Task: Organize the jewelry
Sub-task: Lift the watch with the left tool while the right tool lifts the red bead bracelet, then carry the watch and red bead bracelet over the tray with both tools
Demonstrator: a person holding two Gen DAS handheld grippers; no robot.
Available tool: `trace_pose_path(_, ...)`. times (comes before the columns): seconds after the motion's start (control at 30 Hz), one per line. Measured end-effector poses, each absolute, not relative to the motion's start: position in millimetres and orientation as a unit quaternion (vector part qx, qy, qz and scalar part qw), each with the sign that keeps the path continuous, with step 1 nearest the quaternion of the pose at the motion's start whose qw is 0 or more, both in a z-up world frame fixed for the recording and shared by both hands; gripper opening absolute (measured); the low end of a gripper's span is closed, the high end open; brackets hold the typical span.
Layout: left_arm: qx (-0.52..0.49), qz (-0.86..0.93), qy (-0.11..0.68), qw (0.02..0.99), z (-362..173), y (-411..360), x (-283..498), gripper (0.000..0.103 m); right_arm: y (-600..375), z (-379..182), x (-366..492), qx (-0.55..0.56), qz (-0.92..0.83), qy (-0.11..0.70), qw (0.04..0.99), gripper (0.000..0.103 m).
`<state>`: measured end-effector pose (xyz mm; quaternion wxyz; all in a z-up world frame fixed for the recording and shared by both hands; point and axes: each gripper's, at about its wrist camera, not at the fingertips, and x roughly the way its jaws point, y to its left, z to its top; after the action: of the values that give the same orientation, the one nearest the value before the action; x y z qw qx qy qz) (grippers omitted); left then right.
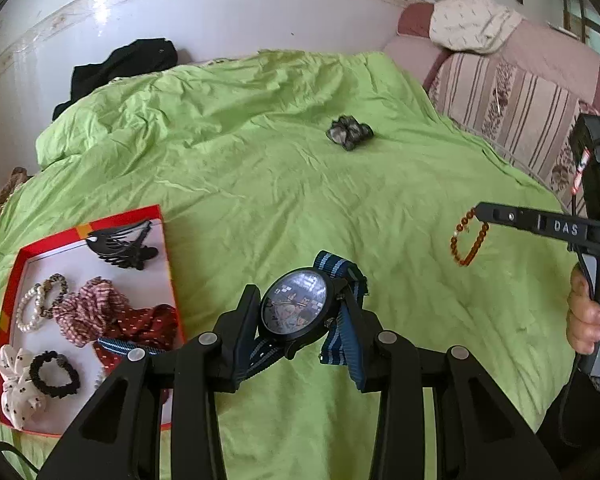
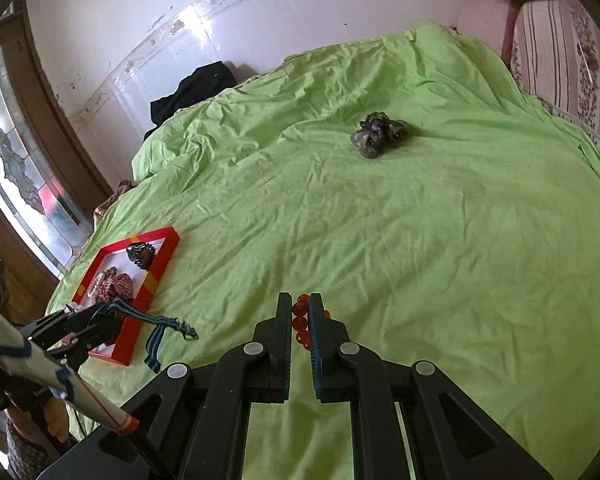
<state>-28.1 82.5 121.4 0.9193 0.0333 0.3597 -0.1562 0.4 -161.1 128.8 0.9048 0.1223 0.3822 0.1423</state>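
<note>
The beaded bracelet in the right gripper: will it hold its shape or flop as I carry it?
Probably floppy: the amber beaded bracelet hangs as a sagging loop from the right gripper, pinched by only a few beads. Round, glossy beads could slip between the fingers, so keep the grip firm. It looks light; the swing should be small.

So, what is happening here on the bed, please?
A person is sorting accessories into a red tray on a green bedsheet. The left tongs grip a watch with a blue striped strap, beside the tray. The right tongs are closed on an orange bead bracelet, held off the sheet. A dark scrunchie lies farther away on the sheet. Scrunchies and a hair claw are already in the tray.
</note>
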Motion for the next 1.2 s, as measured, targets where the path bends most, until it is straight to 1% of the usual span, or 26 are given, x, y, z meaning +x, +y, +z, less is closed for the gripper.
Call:
trace_pose_path(0.43, 0.011, -0.079, 0.323, 0.943, 147.7, 130.5, -35.1, 0.037, -97.4, 178.1, -6.3, 0.054, 0.174, 0.362, 0.914, 0.009)
trace_pose_path(0.7, -0.014, -0.032, 0.316, 0.948, 155.7, 173.2, -31.5, 0.037, -33.7, 201.8, -1.1, 0.011, 0.210, 0.356, 0.911, 0.009)
trace_pose_path(1.2, -0.078, 0.059, 0.324, 0.941, 149.2, 262.1, -13.7, 0.037, 80.9, 211.0, 11.2, -0.045, 0.277, 0.357, 0.891, 0.009)
